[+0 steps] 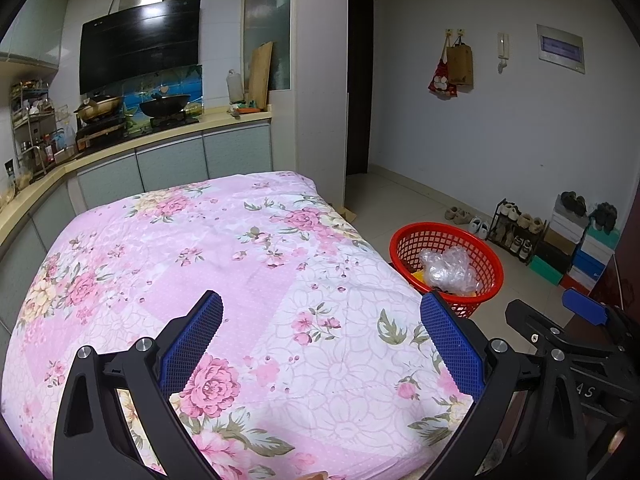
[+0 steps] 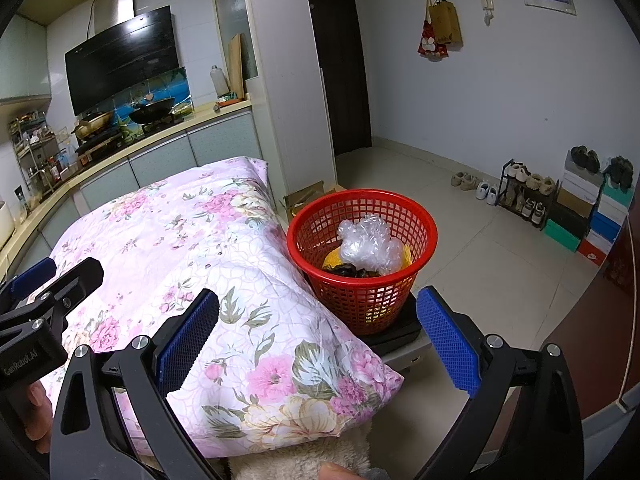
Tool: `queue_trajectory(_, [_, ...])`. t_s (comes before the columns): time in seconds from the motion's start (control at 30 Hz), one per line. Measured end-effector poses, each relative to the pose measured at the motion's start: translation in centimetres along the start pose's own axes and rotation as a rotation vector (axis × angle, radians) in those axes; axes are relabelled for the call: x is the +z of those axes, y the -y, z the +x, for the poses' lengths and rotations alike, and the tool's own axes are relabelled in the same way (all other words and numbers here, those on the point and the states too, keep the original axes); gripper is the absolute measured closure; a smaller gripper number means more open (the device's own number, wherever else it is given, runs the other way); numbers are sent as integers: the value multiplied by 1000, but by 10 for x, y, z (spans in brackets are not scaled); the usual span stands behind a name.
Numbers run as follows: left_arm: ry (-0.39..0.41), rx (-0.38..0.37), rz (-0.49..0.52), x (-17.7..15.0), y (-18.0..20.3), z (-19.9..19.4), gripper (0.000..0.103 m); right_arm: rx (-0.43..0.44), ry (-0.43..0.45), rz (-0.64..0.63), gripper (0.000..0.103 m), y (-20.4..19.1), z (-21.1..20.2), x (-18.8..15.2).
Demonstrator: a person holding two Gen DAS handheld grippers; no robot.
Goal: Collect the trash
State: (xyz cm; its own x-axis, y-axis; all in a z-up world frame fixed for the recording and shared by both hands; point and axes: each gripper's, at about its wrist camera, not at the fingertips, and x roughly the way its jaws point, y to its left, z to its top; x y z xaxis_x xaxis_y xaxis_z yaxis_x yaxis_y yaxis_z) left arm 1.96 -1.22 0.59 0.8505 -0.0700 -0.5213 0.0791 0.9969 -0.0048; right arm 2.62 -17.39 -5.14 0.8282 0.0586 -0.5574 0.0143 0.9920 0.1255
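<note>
Both claws, the left gripper (image 1: 320,340) and the right gripper (image 2: 318,340), are spread wide and hold nothing, likely because the trash (image 2: 370,246) already sits inside the red basket (image 2: 304,224) beside the flowery blanket (image 1: 200,248).

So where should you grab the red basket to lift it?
Best bet is the basket rim on the near side, coming from above. The rim is a thick solid band, open at the top, while the quilt crowds its left wall.
</note>
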Motion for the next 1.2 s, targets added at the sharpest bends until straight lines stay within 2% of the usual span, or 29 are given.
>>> queue_trajectory(0.63, [0,-14,9,0,4,2,7,-3,-4,3,7,1,0,0])
queue_trajectory(0.97, [32,-18,13,0,-1,-2,7,-11,-16,12,7,4,-3,-4])
queue_trajectory(1.2, [7,-28,2,0,-9,-1,7,-15,-21,13,7,6,1,-4])
